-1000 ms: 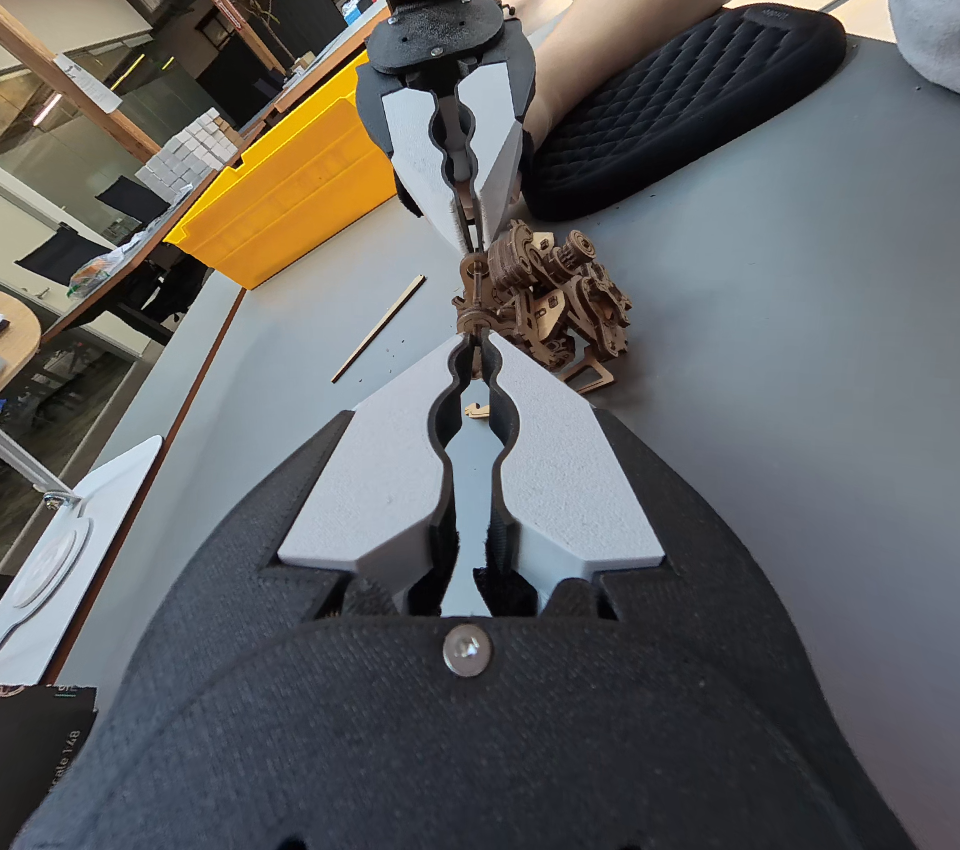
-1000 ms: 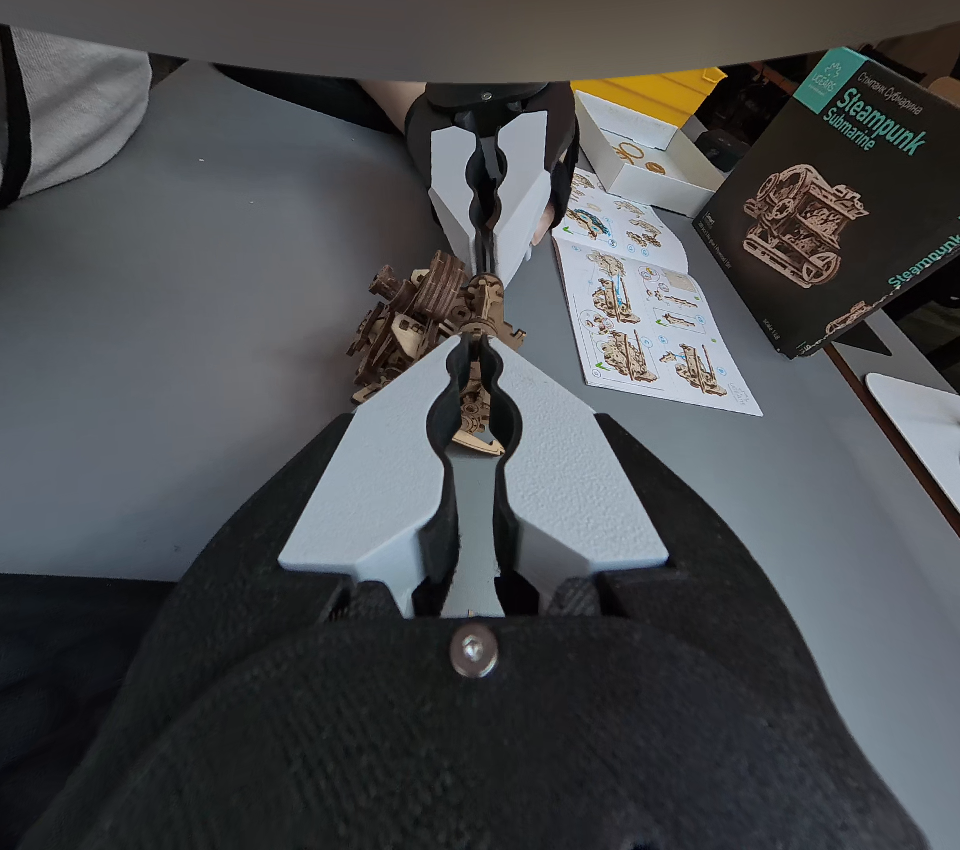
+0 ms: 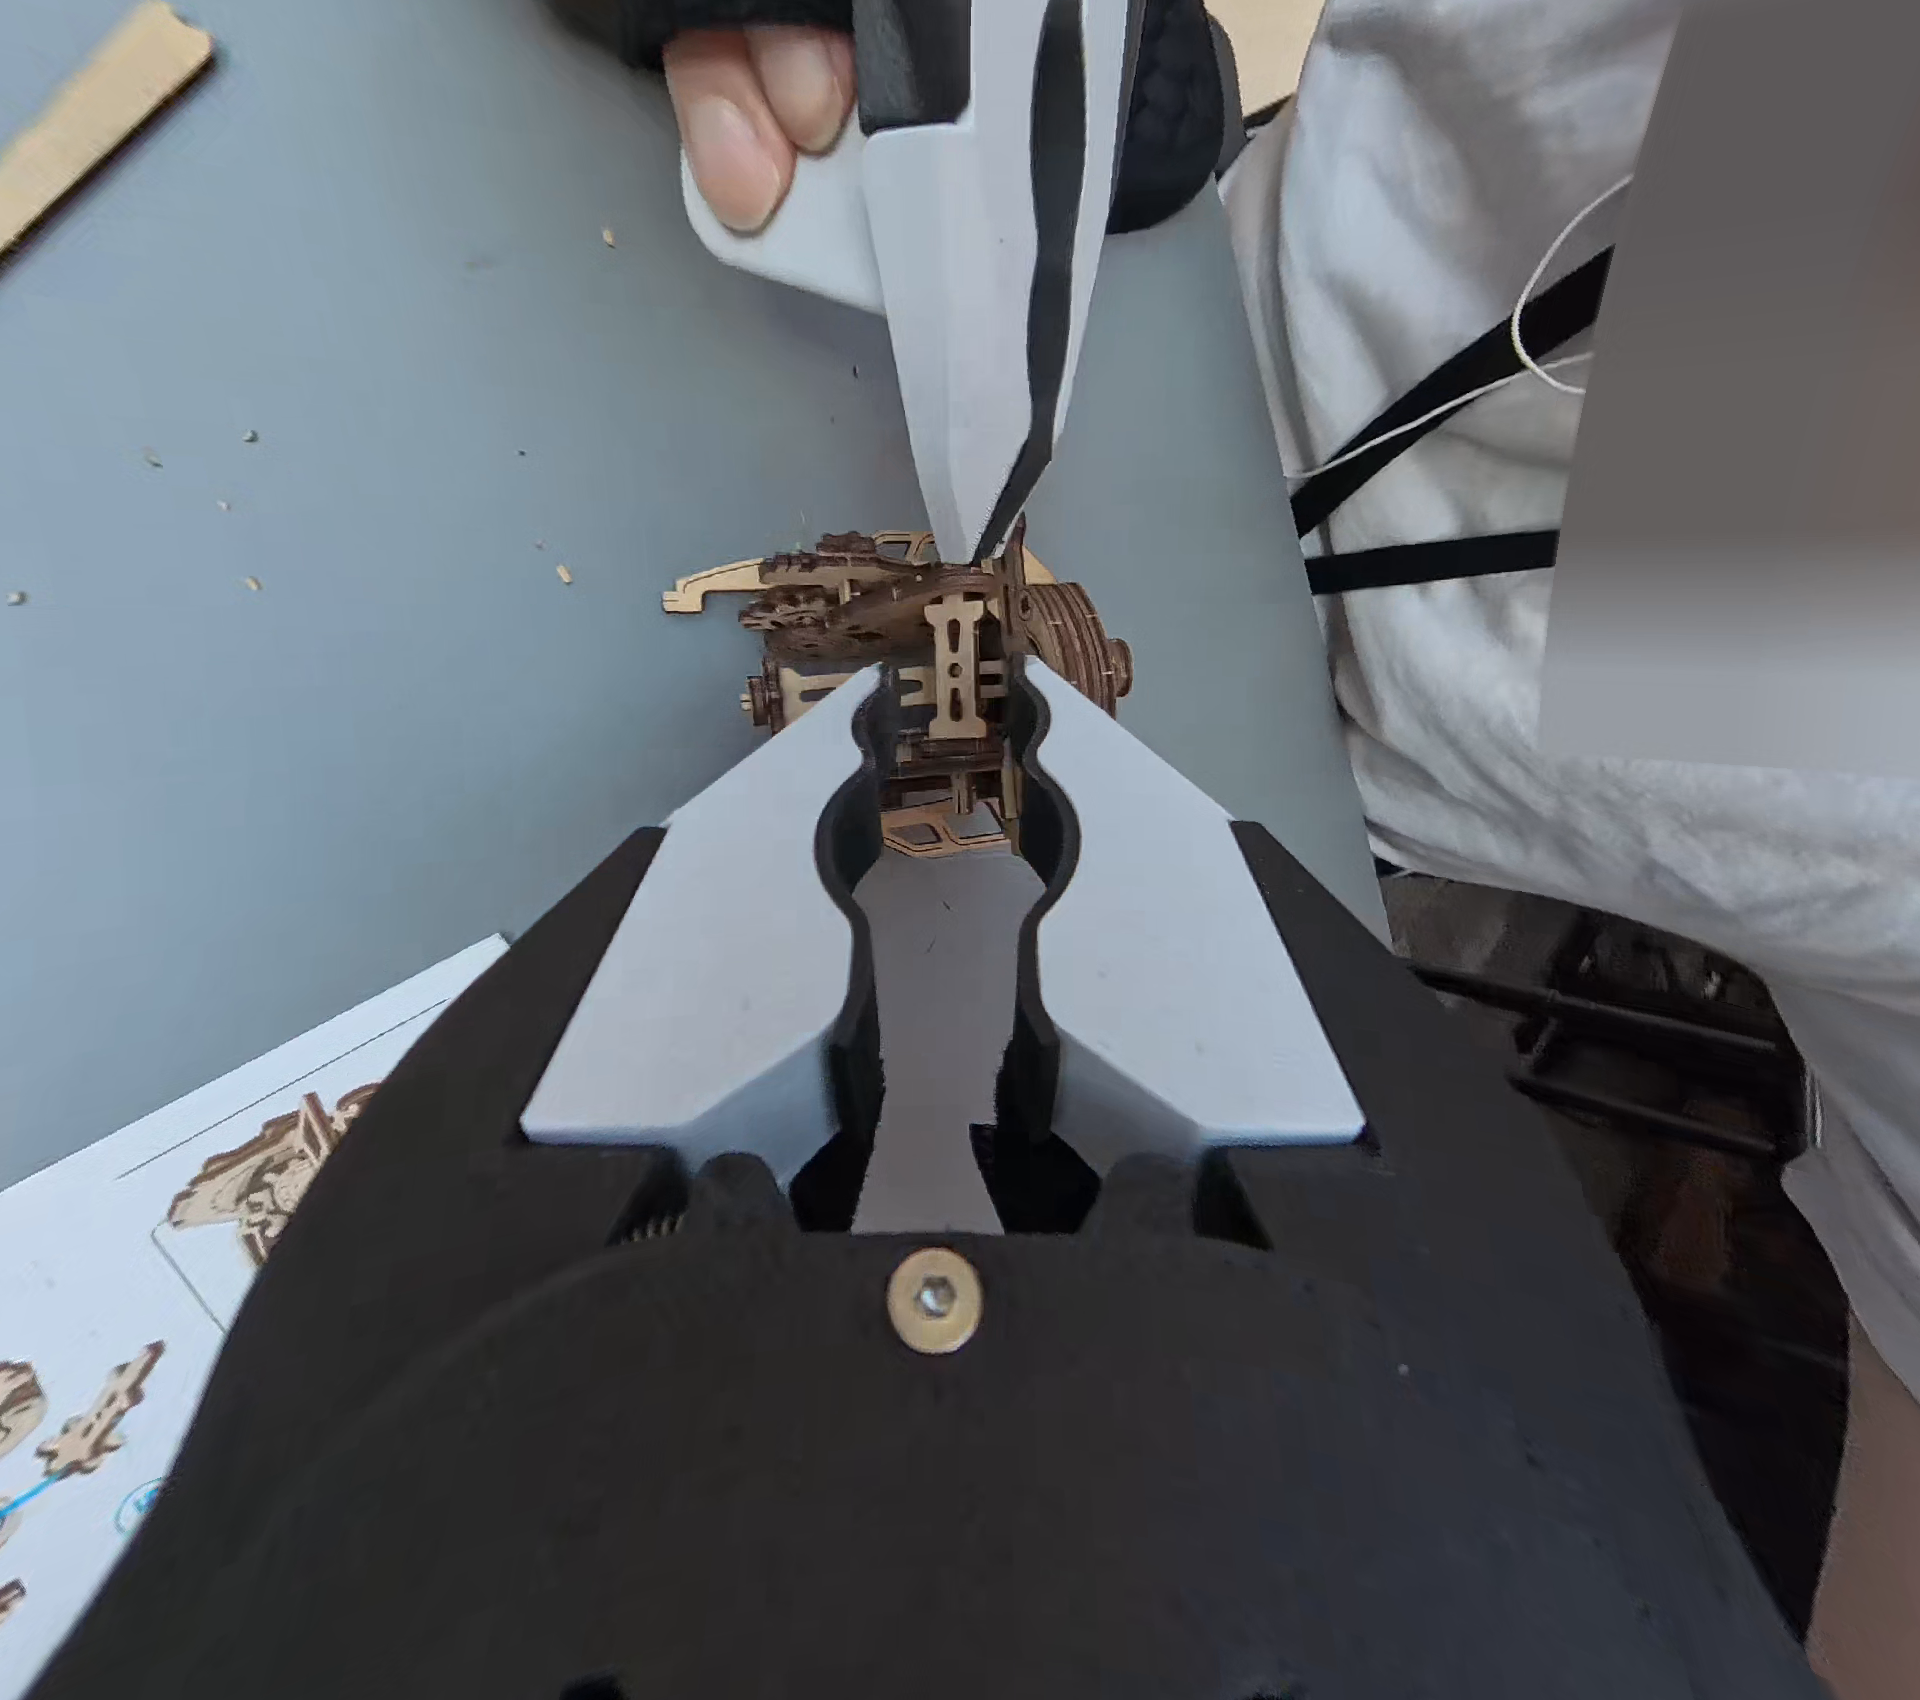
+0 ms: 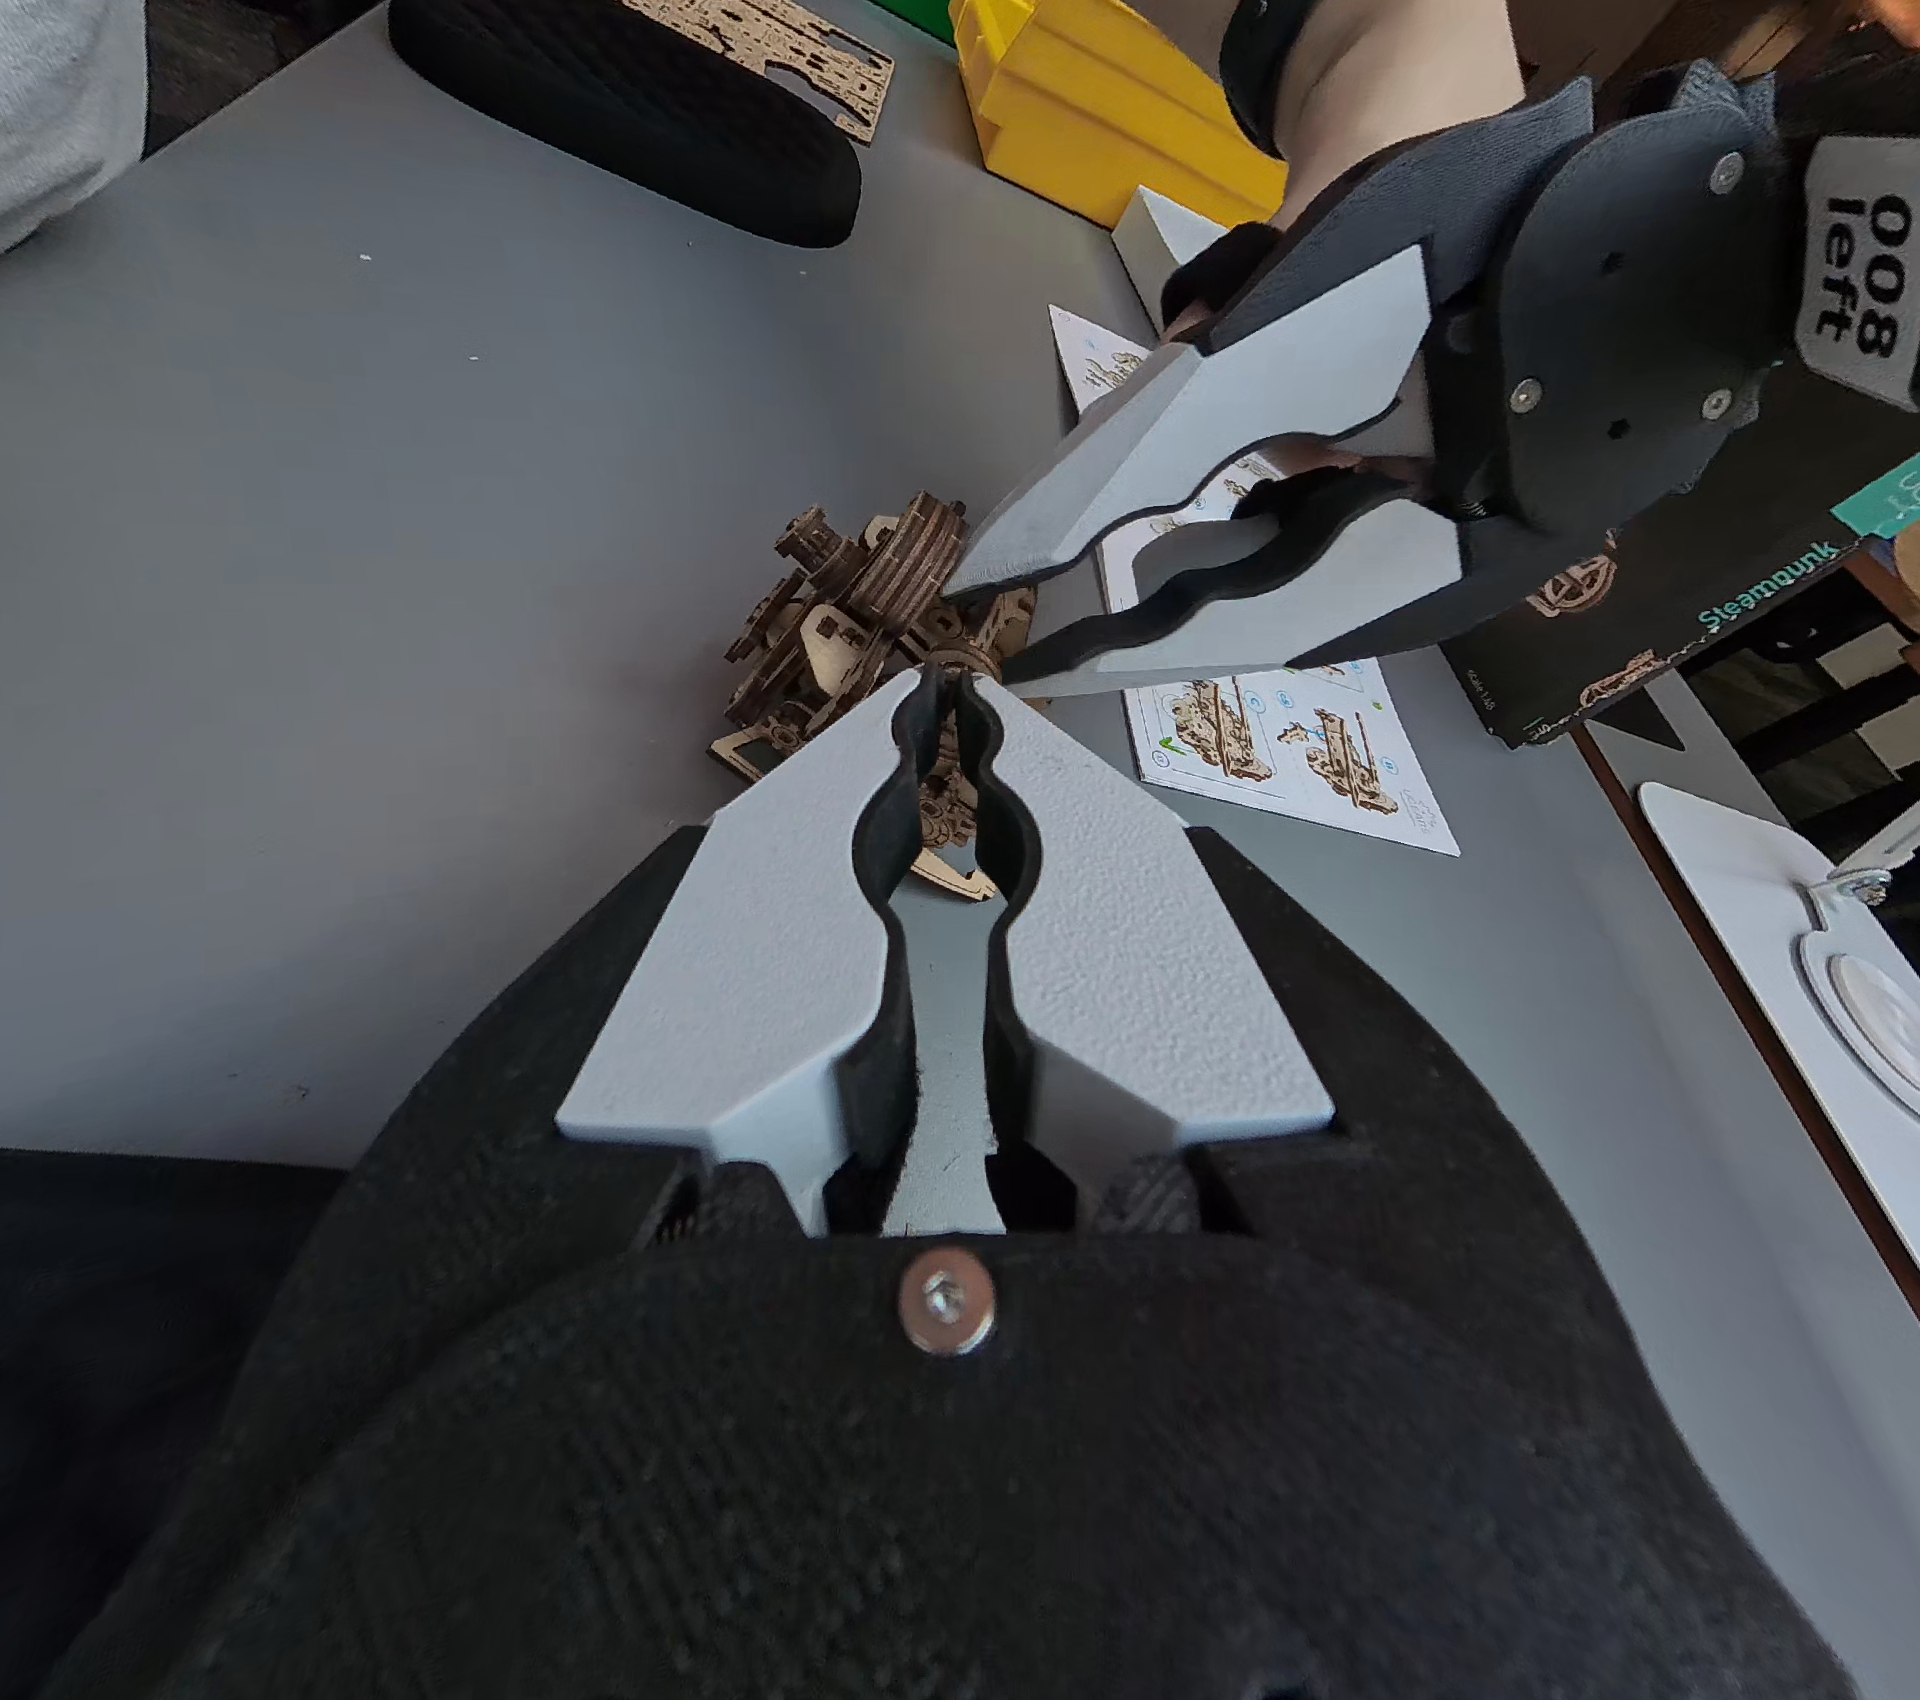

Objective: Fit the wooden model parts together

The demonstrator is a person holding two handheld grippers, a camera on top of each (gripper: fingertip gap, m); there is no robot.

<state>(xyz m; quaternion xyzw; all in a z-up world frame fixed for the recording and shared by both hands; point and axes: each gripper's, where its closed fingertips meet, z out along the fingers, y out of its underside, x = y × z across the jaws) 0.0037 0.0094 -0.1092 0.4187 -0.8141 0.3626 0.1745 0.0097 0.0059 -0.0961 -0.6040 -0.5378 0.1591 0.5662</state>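
Left wrist view: right gripper [image 3: 977,554] tip-down on wooden model [image 3: 935,663]

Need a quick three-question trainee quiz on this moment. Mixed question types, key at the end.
1. True or false: the brown laser-cut wooden model lies inside a yellow bin.
2. Pick one. The right gripper is: A) wide open in the air; B) closed on a thin part of the model; C) gripping a paper page.
3. Fill in: the fingers of the left gripper stand on either side of the ____.

Key:
1. False: it sits on the flat grey table.
2. B.
3. Model.
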